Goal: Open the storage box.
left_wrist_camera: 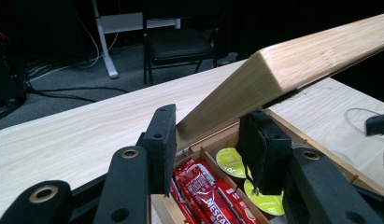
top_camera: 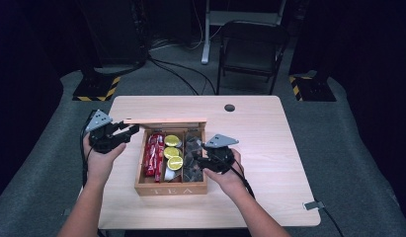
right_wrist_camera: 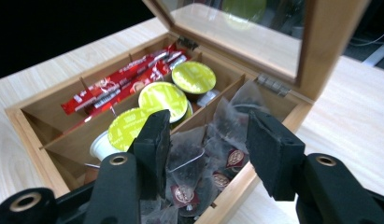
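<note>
Dark room, pale wooden surface (top_camera: 269, 148), tea box (top_camera: 171, 188) centre, lid (top_camera: 166, 121) raised. Left hand-held gripper (top_camera: 131, 129) clamped on lid's left end; keep steady. Left gripper view: lid edge (left_wrist_camera: 217, 109) pinched, red sachets (left_wrist_camera: 203, 196) below. Right gripper view: right hand-held gripper (right_wrist_camera: 206, 149) open over tea bags (right_wrist_camera: 194, 158); lower straight, clear of divider and right wall.

One camera looks down from high above the table (top_camera: 269, 148), and two close ones ride the grippers, all seeing the open wooden box (top_camera: 171, 187).
</note>
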Demonstrator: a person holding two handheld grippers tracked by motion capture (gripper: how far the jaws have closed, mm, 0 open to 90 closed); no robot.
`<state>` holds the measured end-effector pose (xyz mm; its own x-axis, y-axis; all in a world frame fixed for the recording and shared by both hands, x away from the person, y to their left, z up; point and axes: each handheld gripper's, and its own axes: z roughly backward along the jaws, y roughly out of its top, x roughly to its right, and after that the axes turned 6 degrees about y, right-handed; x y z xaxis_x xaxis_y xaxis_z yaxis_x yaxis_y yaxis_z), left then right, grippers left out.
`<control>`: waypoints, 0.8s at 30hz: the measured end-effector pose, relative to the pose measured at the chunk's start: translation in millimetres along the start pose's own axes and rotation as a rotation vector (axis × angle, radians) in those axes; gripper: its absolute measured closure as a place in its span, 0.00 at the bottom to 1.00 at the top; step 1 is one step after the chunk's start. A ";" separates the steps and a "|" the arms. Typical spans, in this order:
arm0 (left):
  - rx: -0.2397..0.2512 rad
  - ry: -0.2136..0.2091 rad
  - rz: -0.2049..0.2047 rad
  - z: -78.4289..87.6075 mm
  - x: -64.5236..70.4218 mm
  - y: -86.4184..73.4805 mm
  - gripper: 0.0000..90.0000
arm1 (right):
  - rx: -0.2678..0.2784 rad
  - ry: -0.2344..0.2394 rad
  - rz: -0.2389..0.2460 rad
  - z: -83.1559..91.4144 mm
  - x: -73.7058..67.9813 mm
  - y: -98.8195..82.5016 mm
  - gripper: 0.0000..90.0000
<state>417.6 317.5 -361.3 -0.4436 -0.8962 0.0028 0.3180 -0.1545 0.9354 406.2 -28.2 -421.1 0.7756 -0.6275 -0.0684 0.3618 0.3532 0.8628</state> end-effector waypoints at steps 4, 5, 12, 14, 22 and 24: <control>0.000 0.001 -0.003 0.0 -0.3 0.0 0.64 | -0.010 0.005 -0.001 -10.5 0.7 -5.2 0.56; 0.000 0.000 -0.003 -0.2 -0.5 0.0 0.64 | -0.017 0.006 -0.006 -14.7 0.9 -7.3 0.56; 0.001 0.000 -0.001 -0.6 -0.7 0.0 0.64 | -0.052 0.028 -0.014 -29.2 1.1 -14.6 0.57; 0.002 -0.001 0.000 -0.7 -0.8 0.0 0.64 | -0.064 0.033 -0.019 -33.6 1.2 -16.4 0.57; 0.000 -0.007 0.004 -0.6 -1.1 -0.1 0.64 | -0.096 0.057 -0.018 -48.6 1.1 -20.6 0.59; 0.000 -0.007 0.003 -0.6 -1.3 -0.1 0.64 | -0.109 0.062 -0.013 -50.6 1.3 -21.7 0.60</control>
<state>418.7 318.4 -361.6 -0.4482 -0.8939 0.0084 0.3195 -0.1514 0.9354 425.6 -1.6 -465.3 0.7996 -0.5899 -0.1127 0.4233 0.4204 0.8025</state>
